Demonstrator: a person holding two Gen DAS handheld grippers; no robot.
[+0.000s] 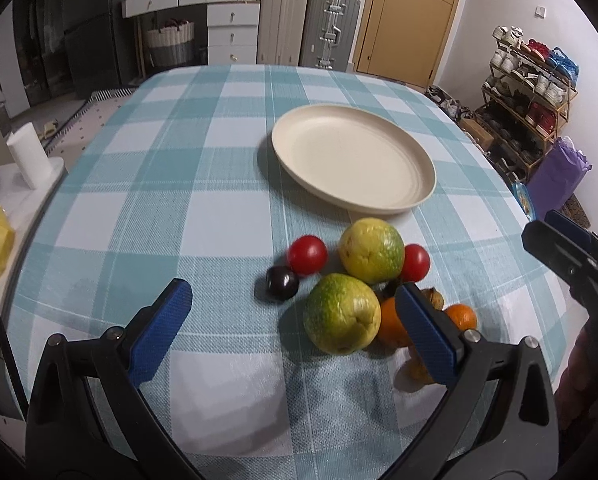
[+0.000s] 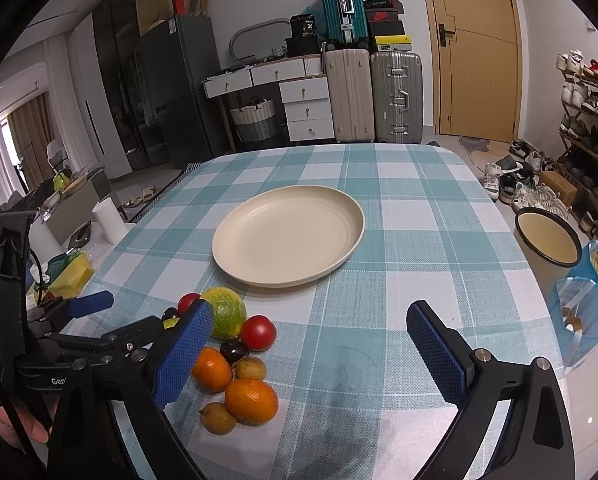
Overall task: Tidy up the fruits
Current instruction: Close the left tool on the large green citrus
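Left gripper jaws wide apart, green-yellow fruit between them, untouched

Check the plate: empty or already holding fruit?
Empty. The cream plate shows bare in both views; the fruit pile sits on the tablecloth beside it.

One plate, two guavas, two tomatoes, two oranges, two plums and two longans.
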